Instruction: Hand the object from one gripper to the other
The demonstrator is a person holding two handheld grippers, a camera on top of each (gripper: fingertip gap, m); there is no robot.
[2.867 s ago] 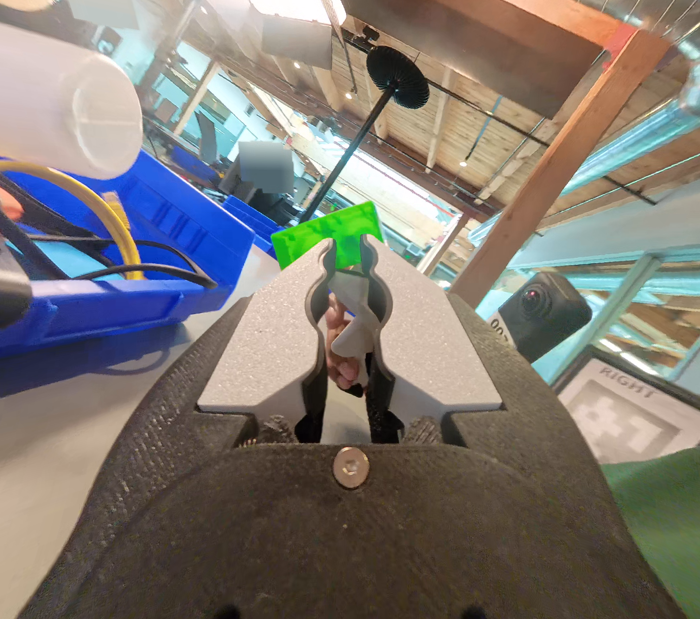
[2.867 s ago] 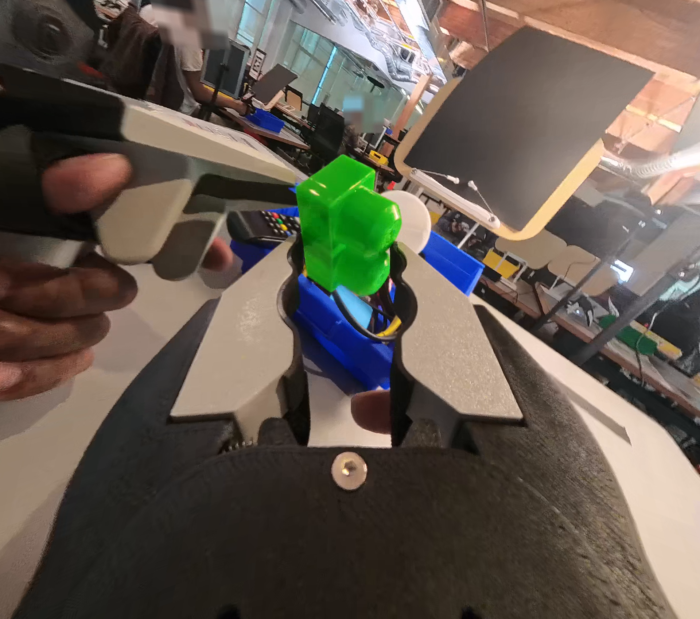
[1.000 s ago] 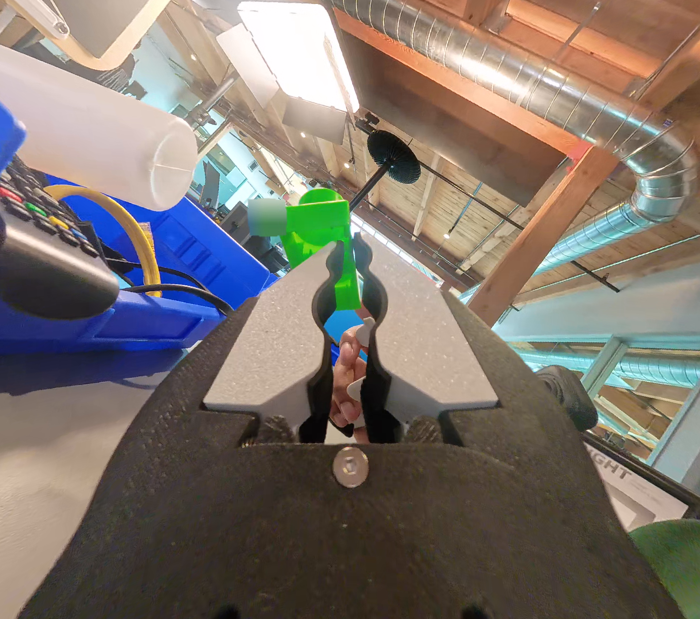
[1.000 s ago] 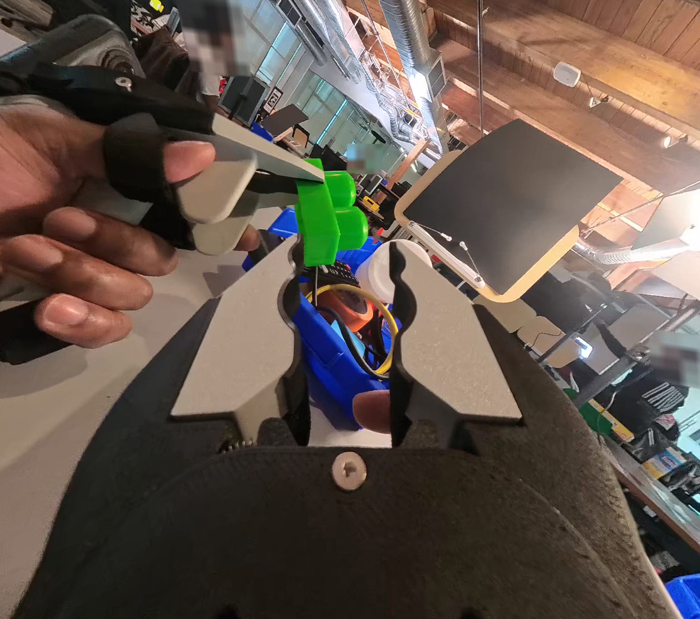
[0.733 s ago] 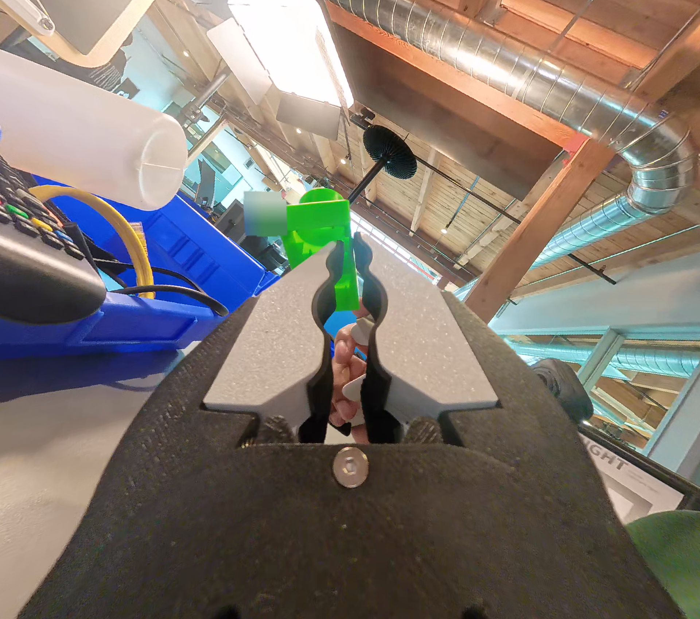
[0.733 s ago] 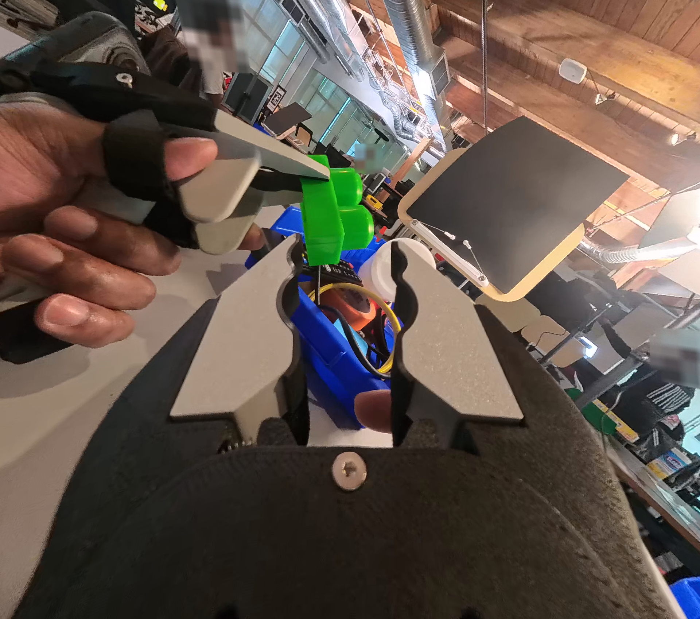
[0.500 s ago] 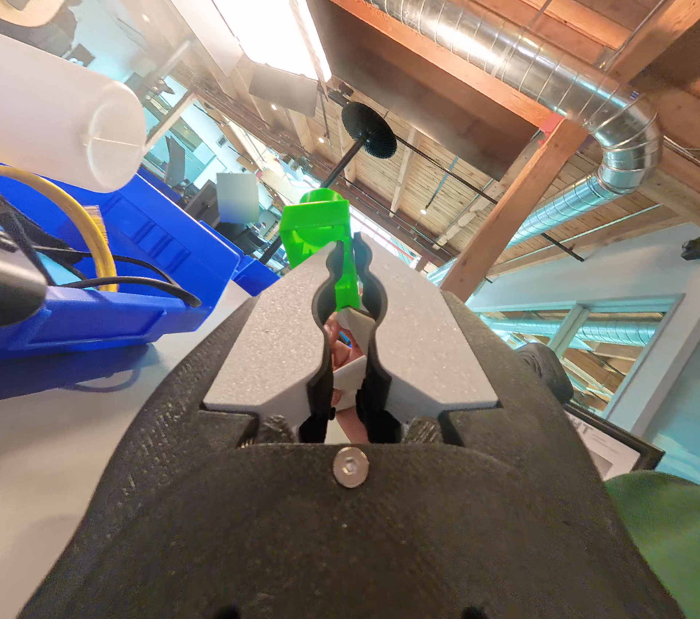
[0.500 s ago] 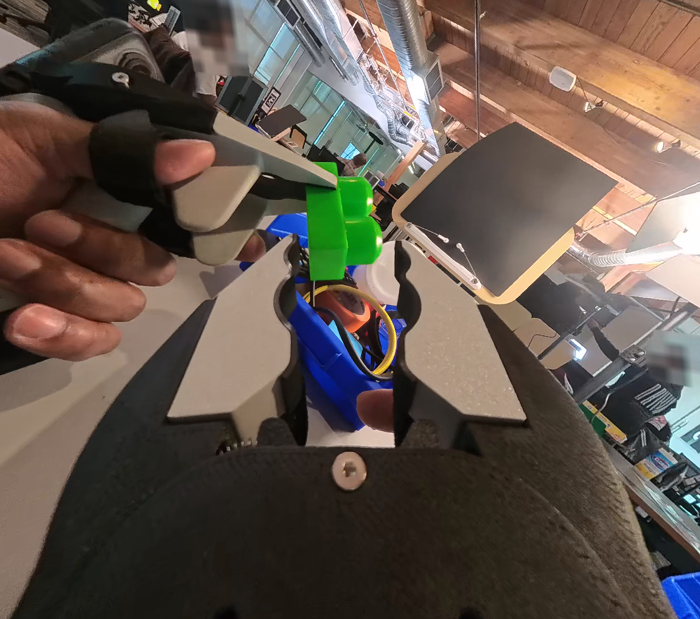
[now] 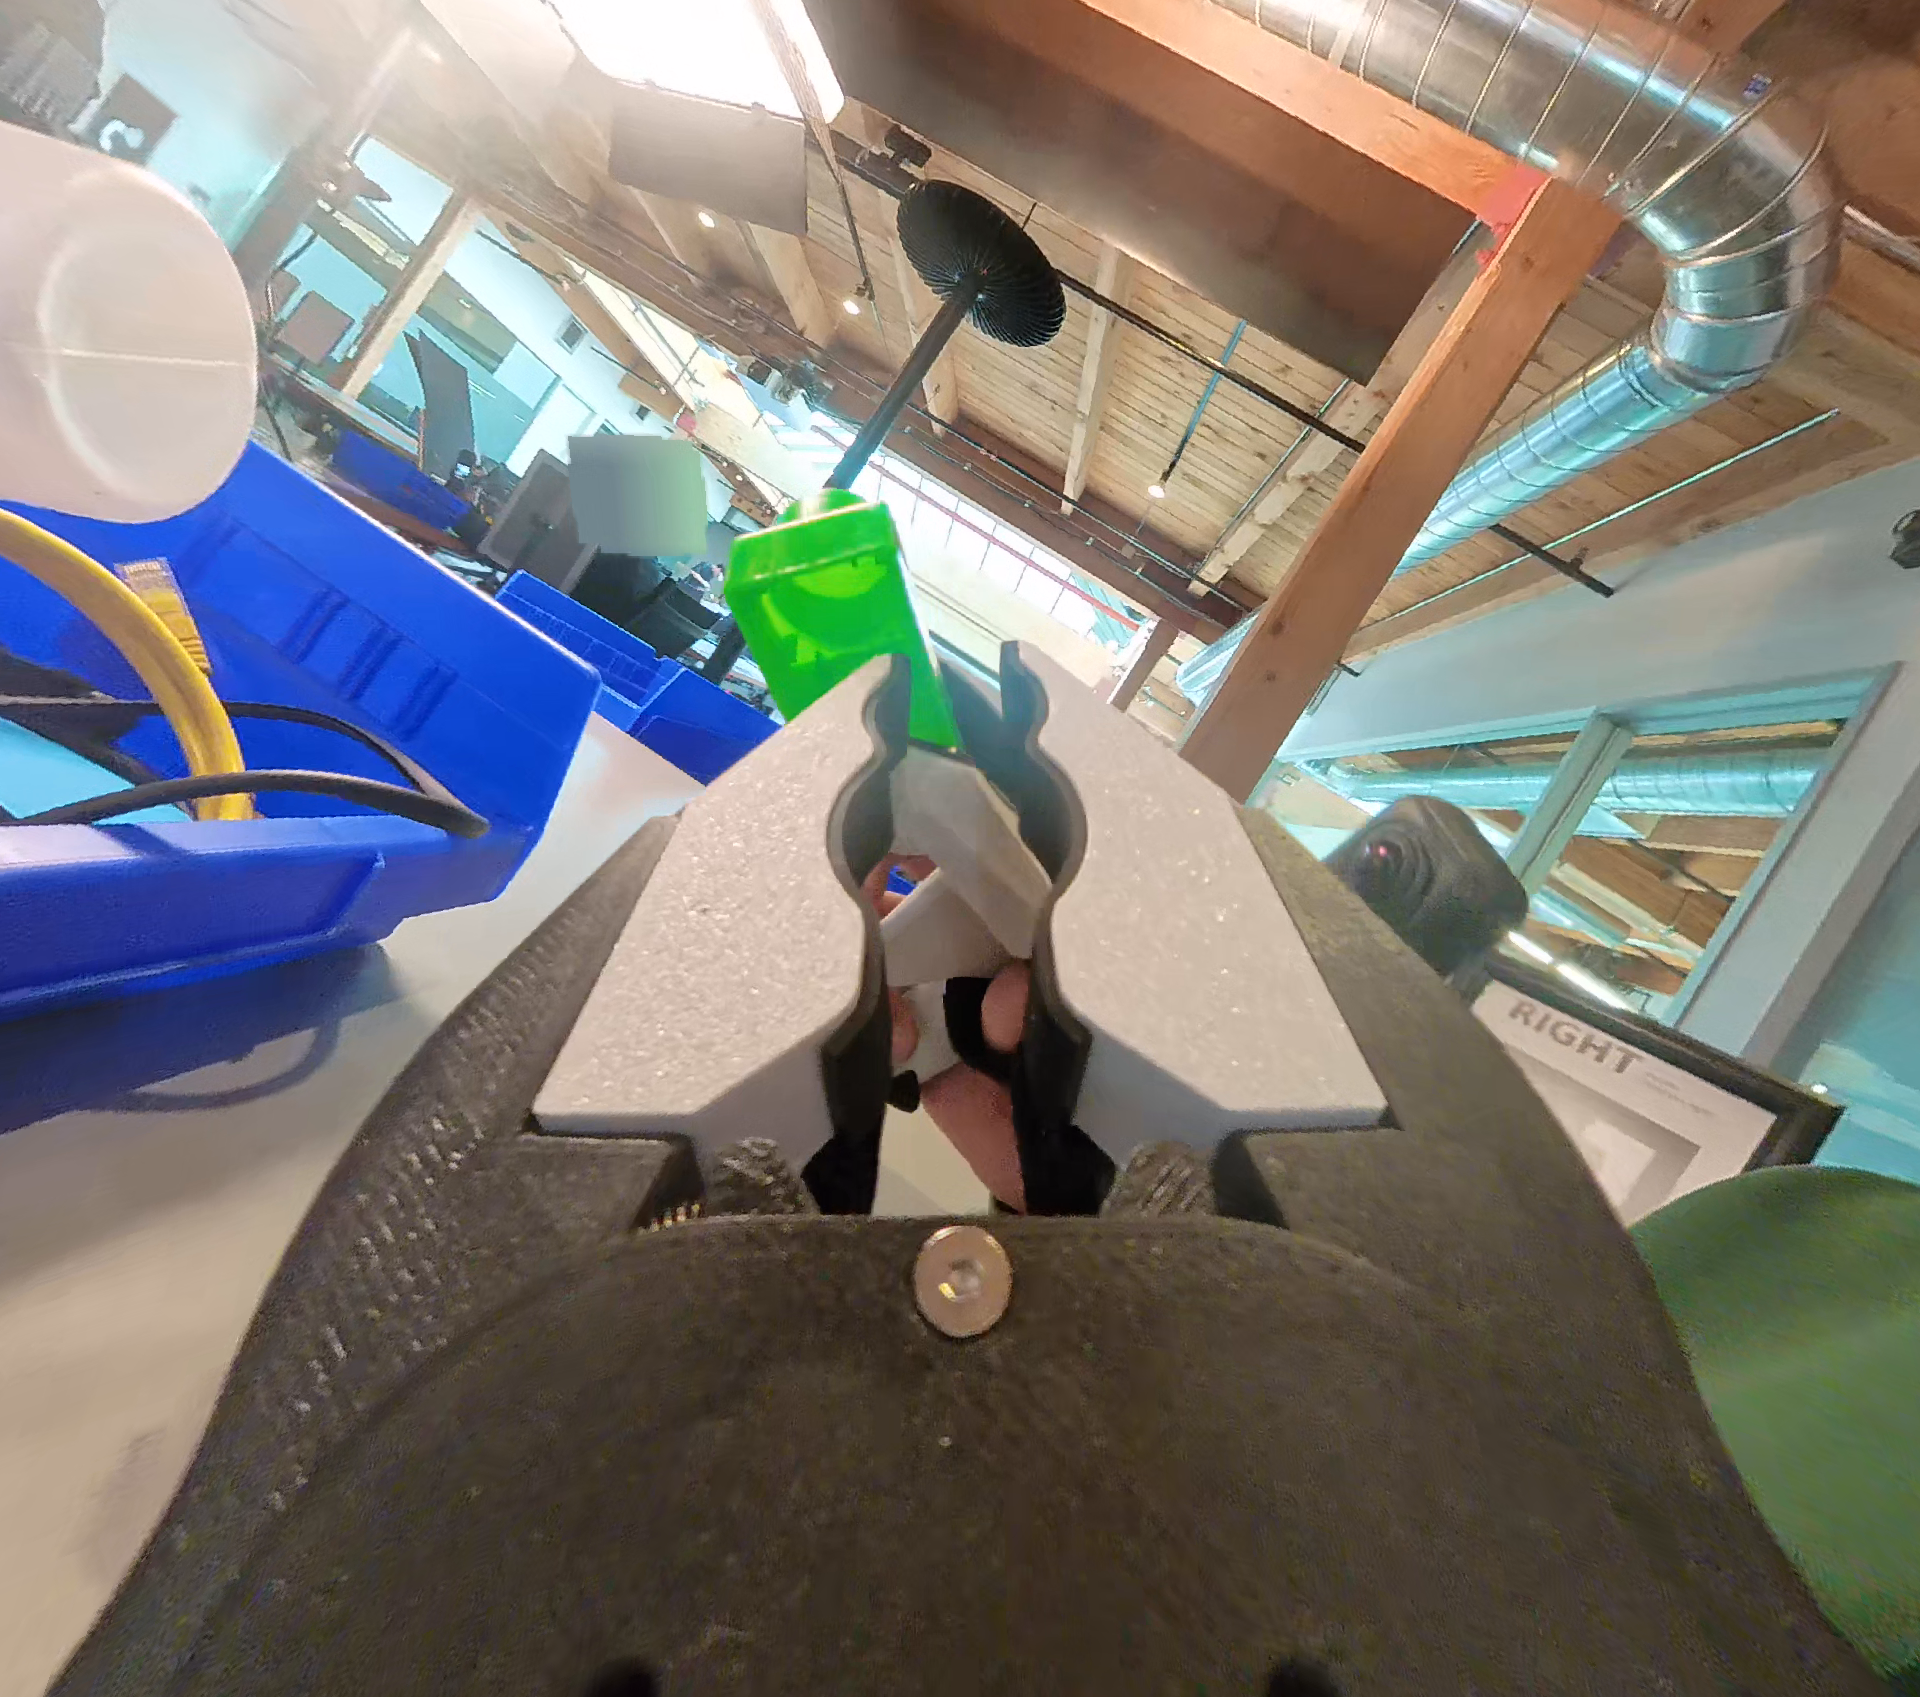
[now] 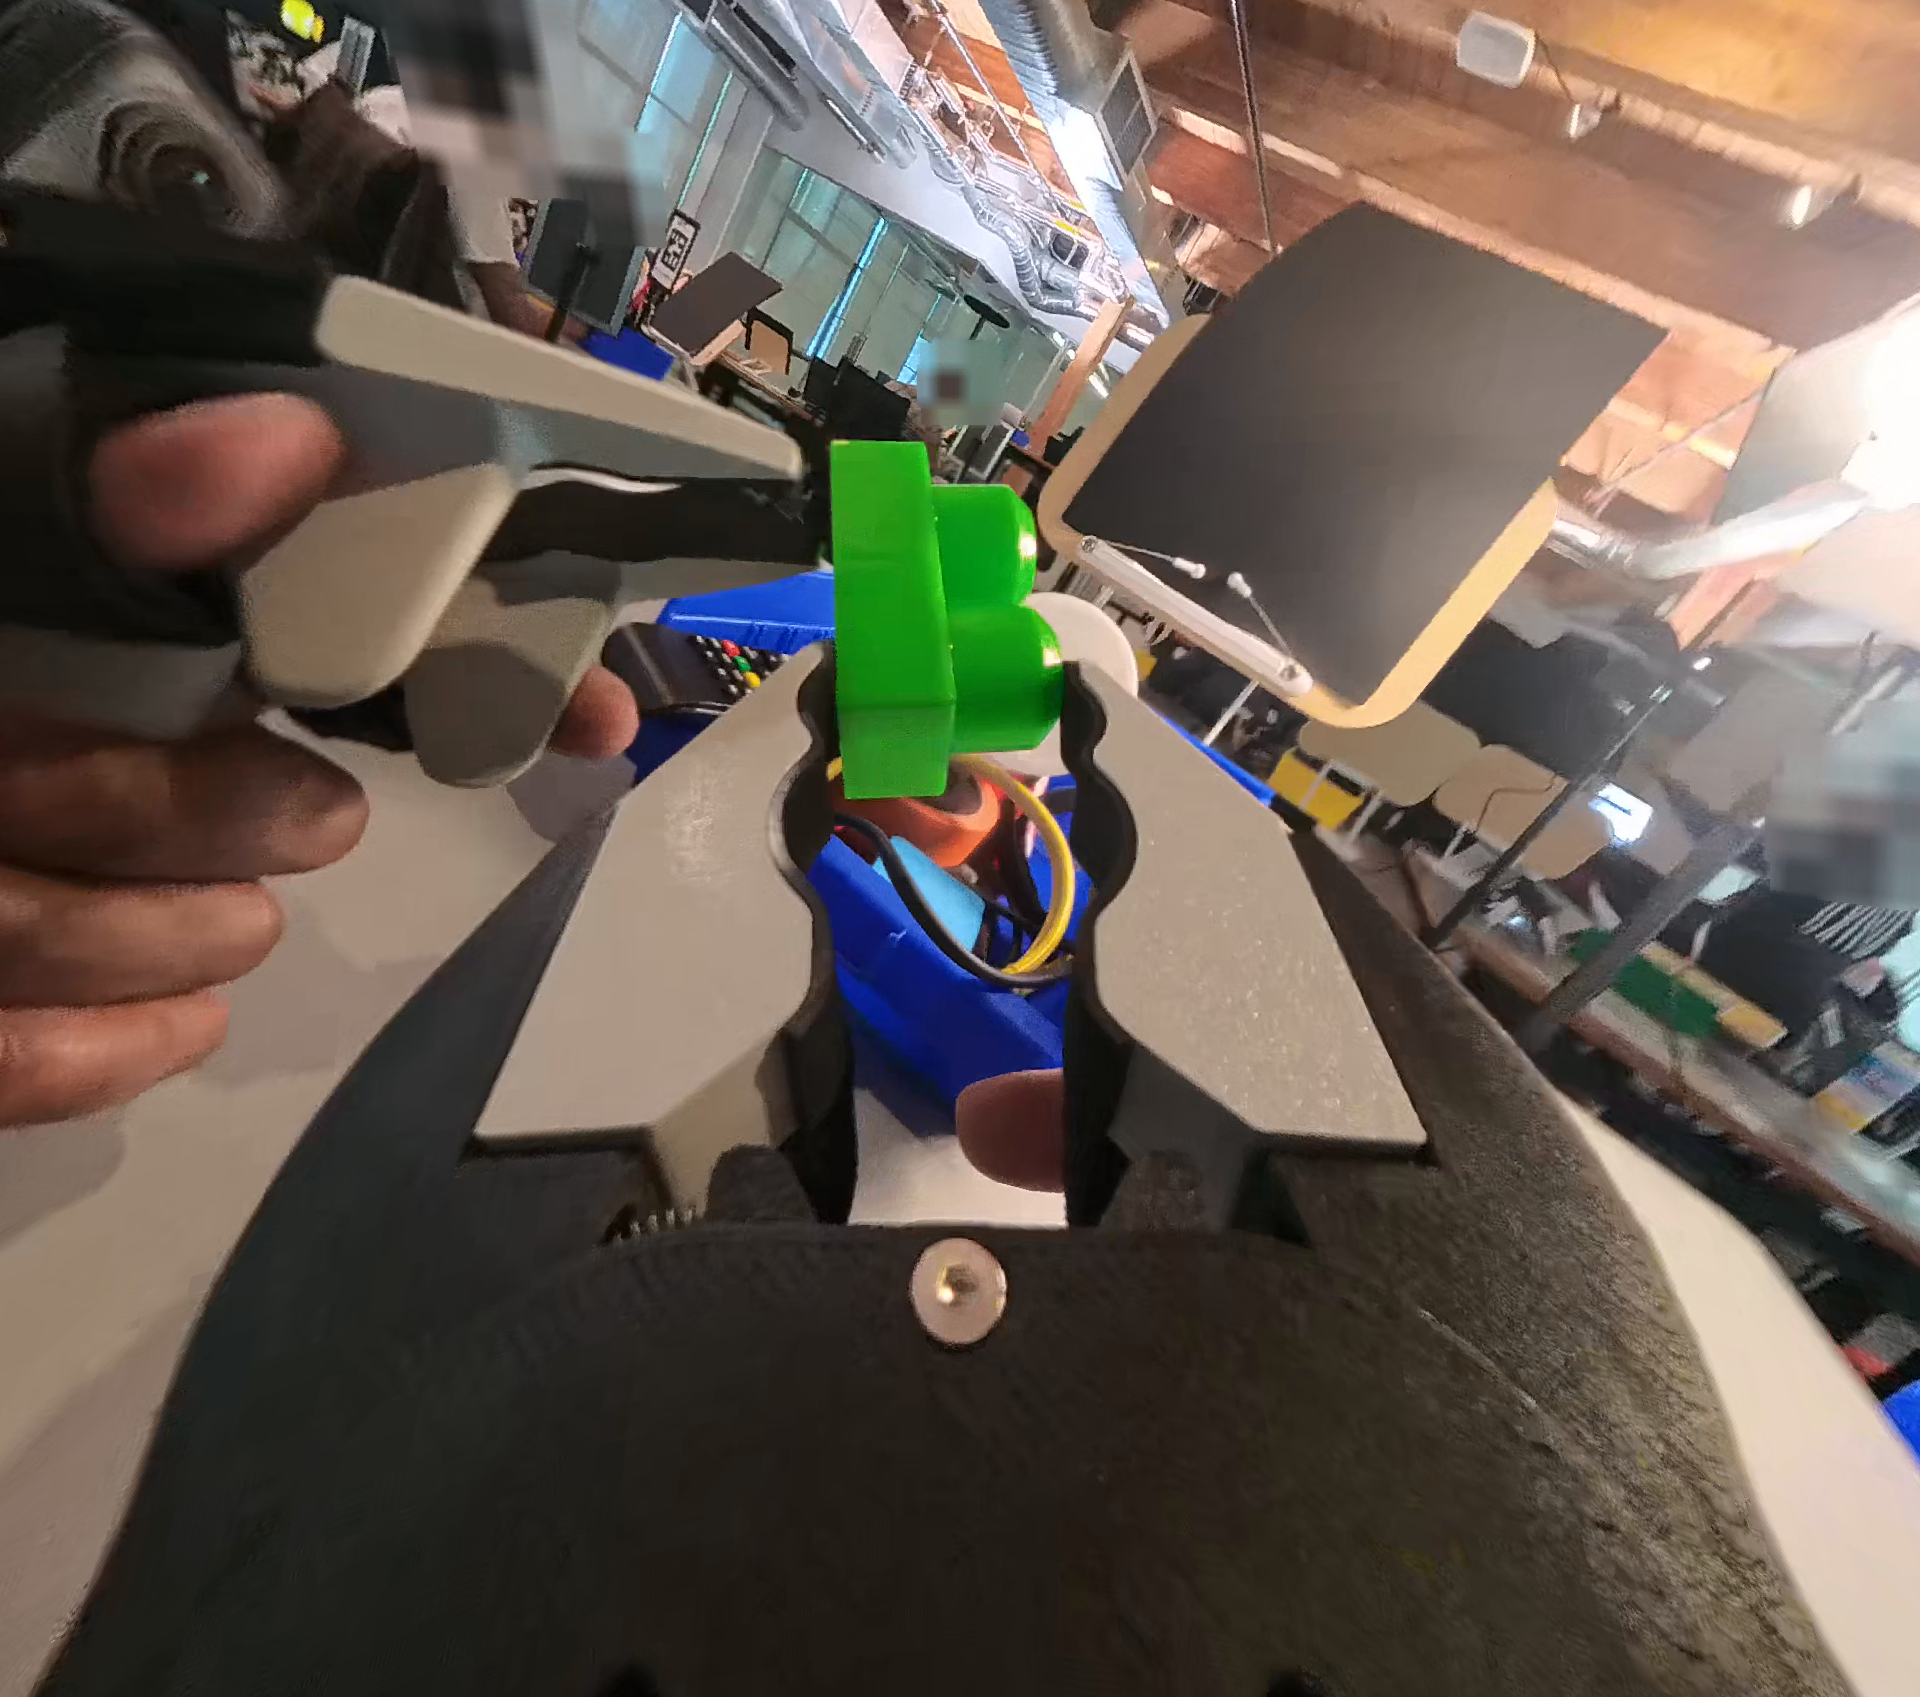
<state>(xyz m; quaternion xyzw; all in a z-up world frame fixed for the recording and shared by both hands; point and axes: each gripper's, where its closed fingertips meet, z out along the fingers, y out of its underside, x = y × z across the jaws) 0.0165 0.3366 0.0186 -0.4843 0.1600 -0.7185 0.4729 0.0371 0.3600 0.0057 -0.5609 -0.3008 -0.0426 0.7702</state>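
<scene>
A bright green toy brick (image 10: pixel 894 608) with two round studs sits between the fingertips of my right gripper (image 10: pixel 945 676), which is shut on its sides. My left gripper (image 10: pixel 805 504) reaches in from the left with its tips at the brick's left edge. In the left wrist view the left gripper (image 9: pixel 948 681) has its jaws slightly apart. The green brick (image 9: pixel 821 608) sticks out past the tips, its thin edge resting against the left finger. A grey finger of the right gripper (image 9: pixel 966 837) shows through the gap, with a hand behind it.
A blue bin (image 9: pixel 312 712) with yellow and black cables stands on the grey table (image 9: pixel 156 1284) to the left, also below the brick in the right wrist view (image 10: pixel 935 993). A white bottle (image 9: pixel 104 359) lies on it. A black panel (image 10: pixel 1351 452) hangs to the right. Left and right tips are no more than a few centimetres apart.
The right gripper has moved up around the brick and its jaws have narrowed onto it. The left jaws have parted a little, and the brick has turned in the left wrist view.
</scene>
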